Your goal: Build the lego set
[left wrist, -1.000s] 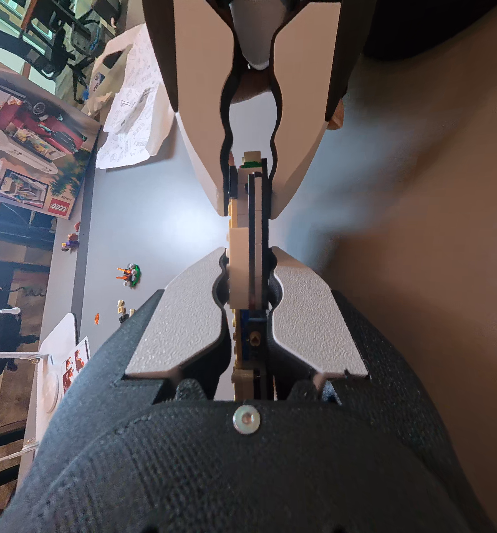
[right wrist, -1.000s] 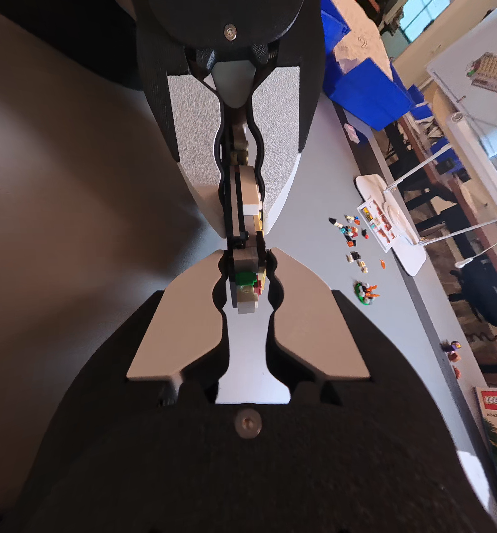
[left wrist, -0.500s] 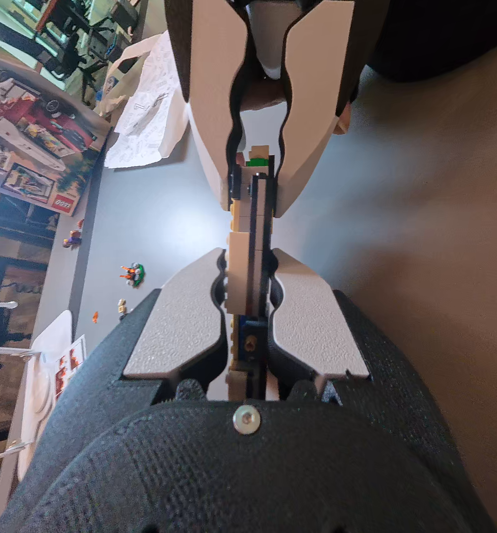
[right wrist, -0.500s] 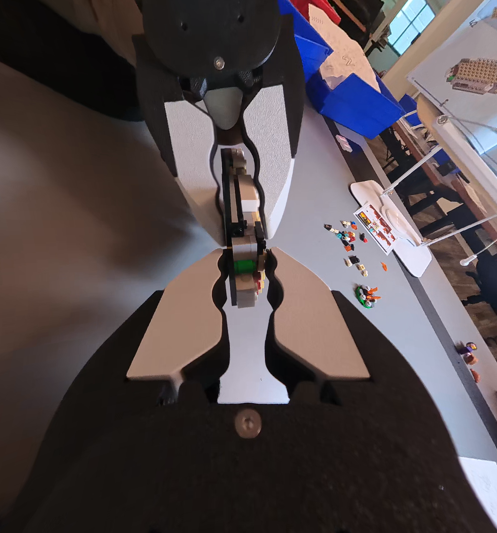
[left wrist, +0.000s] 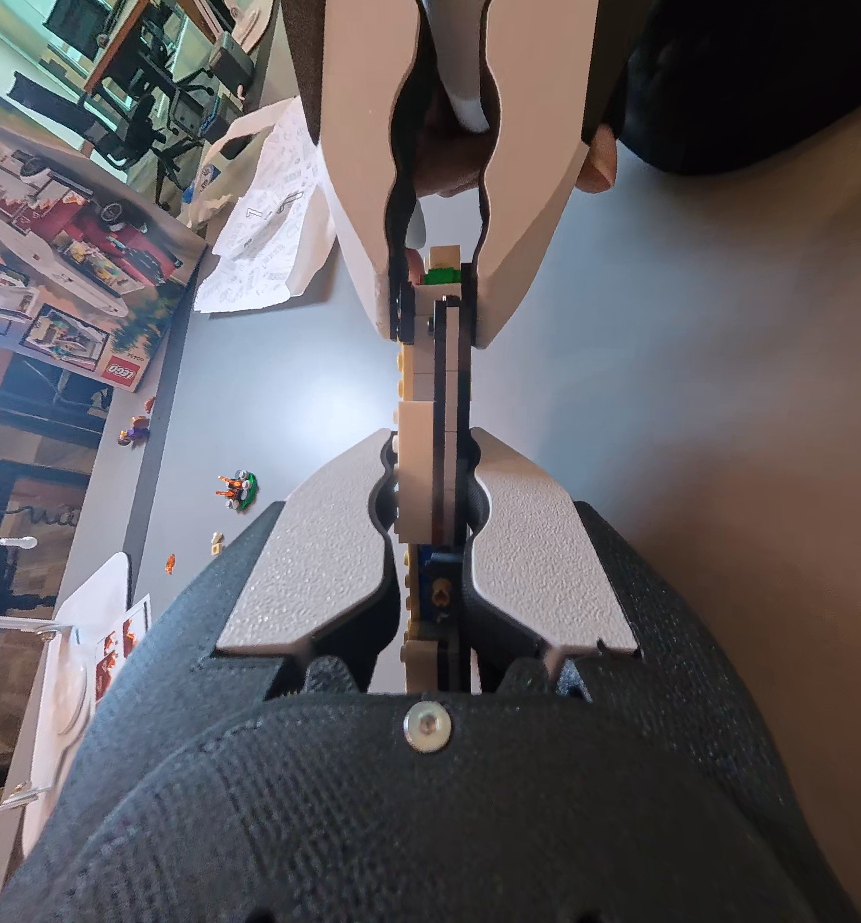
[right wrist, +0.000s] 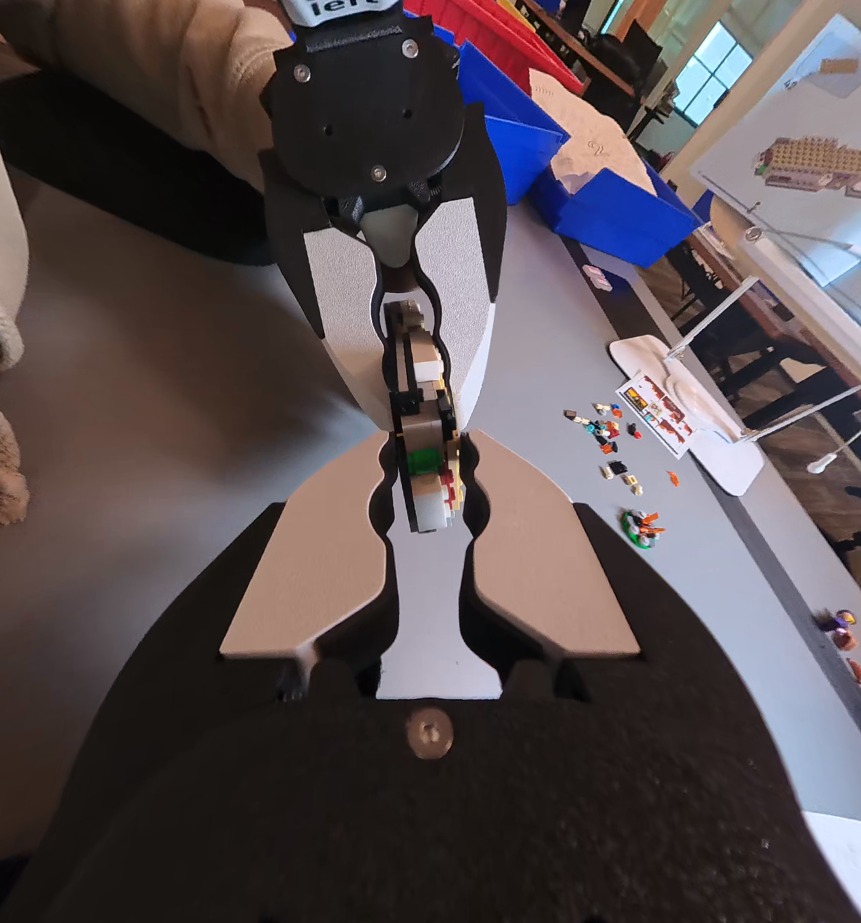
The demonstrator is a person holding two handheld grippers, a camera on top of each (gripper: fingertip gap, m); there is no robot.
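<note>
Both grippers clamp one brick model, end to end, above a grey table (left wrist: 278,379).

Left gripper (left wrist: 431,479): jaws clamped on the near end of the brick model (left wrist: 426,449), centre of left view; pads press its cream and black sides. Model runs up-frame into the right gripper (left wrist: 433,304), whose jaws pinch the far end w/ the green piece.

Right view: right gripper (right wrist: 428,479) shut on the same model (right wrist: 426,474), centre frame; green, red, white bits between the pads.

Writing: toy box (left wrist: 68,279), upper left of left view, carries a red brand logo plus a number; printed paper bag (left wrist: 263,220) beside it. Sticker sheet (right wrist: 655,414), right of right view, too small to read. Loose small pieces (right wrist: 608,439) near it; blue bins (right wrist: 613,215) upper right.
</note>
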